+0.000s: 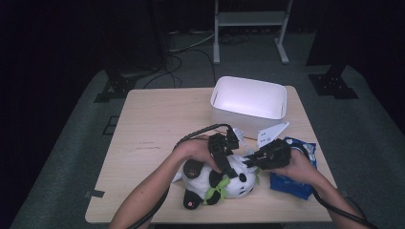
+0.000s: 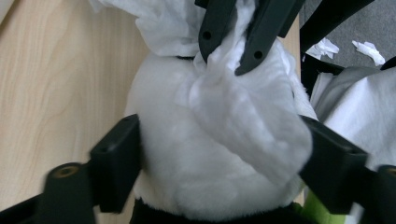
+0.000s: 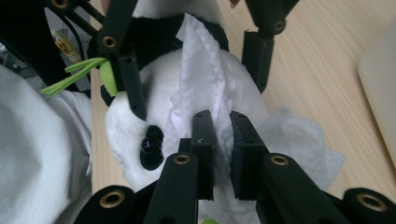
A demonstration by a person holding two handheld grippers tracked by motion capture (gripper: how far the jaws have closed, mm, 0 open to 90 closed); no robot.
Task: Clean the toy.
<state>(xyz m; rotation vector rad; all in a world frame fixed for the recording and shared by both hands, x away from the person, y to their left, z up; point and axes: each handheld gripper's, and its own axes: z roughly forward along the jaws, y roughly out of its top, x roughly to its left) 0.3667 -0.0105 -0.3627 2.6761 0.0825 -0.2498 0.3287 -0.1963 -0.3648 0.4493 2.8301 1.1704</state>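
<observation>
A black-and-white panda plush (image 1: 210,183) with a green leaf lies on its side near the table's front edge. My left gripper (image 1: 228,171) comes down over its head, one jaw against each side of the white head (image 2: 187,177). My right gripper (image 3: 222,121) is shut on a white tissue (image 3: 205,70) and holds it against the top of the head, between the left gripper's jaws. In the left gripper view the right gripper (image 2: 229,53) enters from the top with the tissue (image 2: 243,107) draped down over the plush. One dark eye (image 3: 152,149) shows beside the tissue.
A white bin (image 1: 248,98) stands at the back of the wooden table (image 1: 153,119). A blue packet (image 1: 296,183) lies under my right hand near the right edge. Another tissue (image 3: 299,140) lies flat on the table beside the panda. Crumpled tissues (image 2: 369,49) lie on the floor.
</observation>
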